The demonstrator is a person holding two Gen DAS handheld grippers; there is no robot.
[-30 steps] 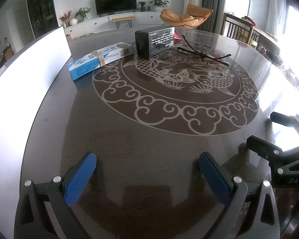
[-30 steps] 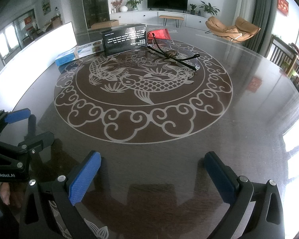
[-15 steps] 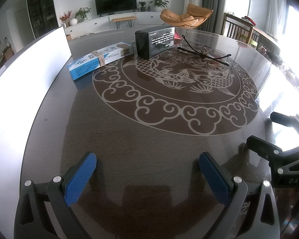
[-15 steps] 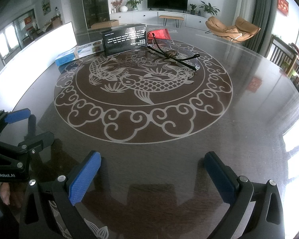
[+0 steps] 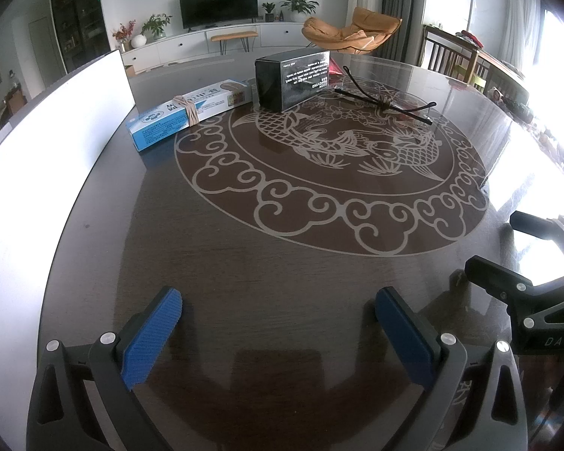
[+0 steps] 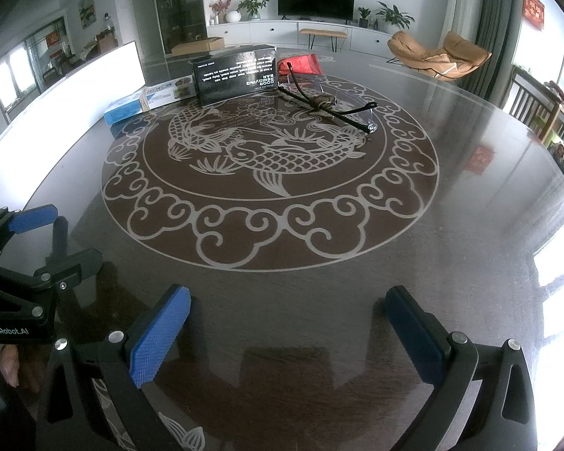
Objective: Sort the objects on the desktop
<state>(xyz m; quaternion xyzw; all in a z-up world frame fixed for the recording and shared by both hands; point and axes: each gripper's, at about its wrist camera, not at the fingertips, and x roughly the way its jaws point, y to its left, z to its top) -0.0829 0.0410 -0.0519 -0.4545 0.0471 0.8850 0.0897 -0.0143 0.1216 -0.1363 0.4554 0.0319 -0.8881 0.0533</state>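
On the far side of the dark round table (image 5: 282, 263) lie a blue and white carton (image 5: 188, 112) with a rubber band round it, a black box (image 5: 293, 79) with white print, a red packet (image 6: 300, 63) behind it, and clear glasses (image 5: 387, 103) with black arms. The same black box (image 6: 237, 75), carton (image 6: 146, 99) and glasses (image 6: 331, 107) show in the right wrist view. My left gripper (image 5: 278, 319) hovers open near the table's front edge, nothing between its blue pads. My right gripper (image 6: 285, 319) is open and empty too, just to its right.
A white panel (image 5: 56, 143) stands along the table's left edge. Wooden chairs (image 5: 455, 60) sit at the far right. A hand (image 6: 7, 368) holds the left gripper's handle. The table's patterned middle (image 6: 270, 165) carries nothing in front of the objects.
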